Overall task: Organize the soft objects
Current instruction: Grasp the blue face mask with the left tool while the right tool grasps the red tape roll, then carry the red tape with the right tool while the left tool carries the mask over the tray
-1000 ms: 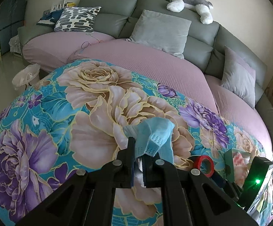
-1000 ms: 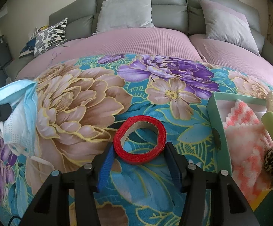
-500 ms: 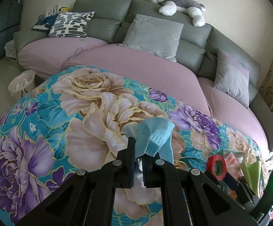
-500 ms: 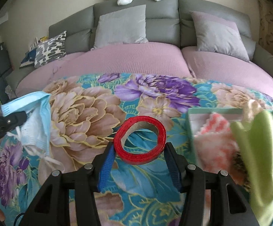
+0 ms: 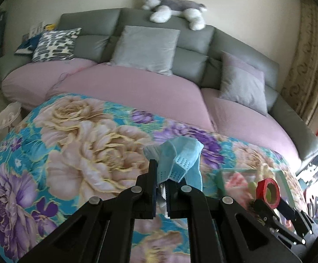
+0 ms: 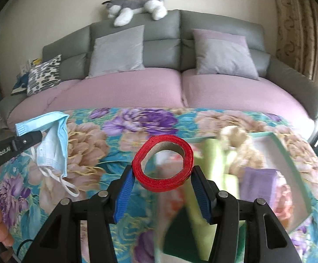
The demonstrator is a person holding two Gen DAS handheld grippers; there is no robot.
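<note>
A crumpled light blue face mask (image 5: 176,160) hangs from my left gripper (image 5: 161,175), whose jaws are shut on it above the floral cloth. The right wrist view shows the same mask (image 6: 53,140) dangling at the left with its white ear loops loose. My right gripper (image 6: 162,182) is shut on a red roll of tape (image 6: 163,164), held flat between the blue pads. Below and right of it lies a teal-rimmed box (image 6: 290,151) holding blurred soft items: a light green cloth (image 6: 211,160), a purple piece (image 6: 259,182) and something tan and fluffy (image 6: 235,140). The tape (image 5: 267,191) also shows at the lower right of the left wrist view.
The floral cloth (image 5: 82,144) covers a table in front of a grey sofa with pink seat covers (image 5: 132,92). Grey cushions (image 6: 117,52) and a patterned one (image 5: 56,43) lean on the backrest, a plush husky (image 5: 174,11) on top. A pale basket (image 5: 5,118) stands on the floor at left.
Both grippers have risen and shifted right, each keeping its grip. The box with soft items has come under the right gripper, and the tape now hangs above it.
</note>
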